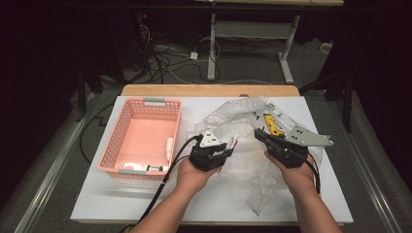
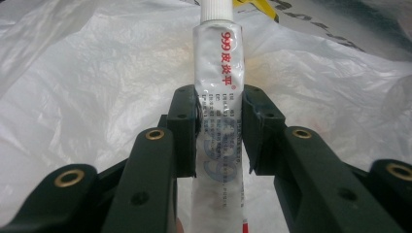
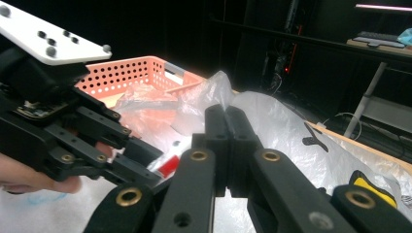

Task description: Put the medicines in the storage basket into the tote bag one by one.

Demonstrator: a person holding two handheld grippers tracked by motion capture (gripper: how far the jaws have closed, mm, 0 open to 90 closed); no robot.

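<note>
Left gripper (image 2: 219, 126): nearest the lens, jaws clamped on the white ointment tube with red print (image 2: 218, 97), cap pointing away
Right gripper (image 3: 227, 141): jaws pressed together, likely pinching the crinkled clear plastic bag (image 1: 243, 121)
Pink perforated plastic basket (image 1: 124, 145): left of the bag, probable destination
Advice: keep the tube squarely gripped, carry it level over the rim, then lower before releasing
</note>
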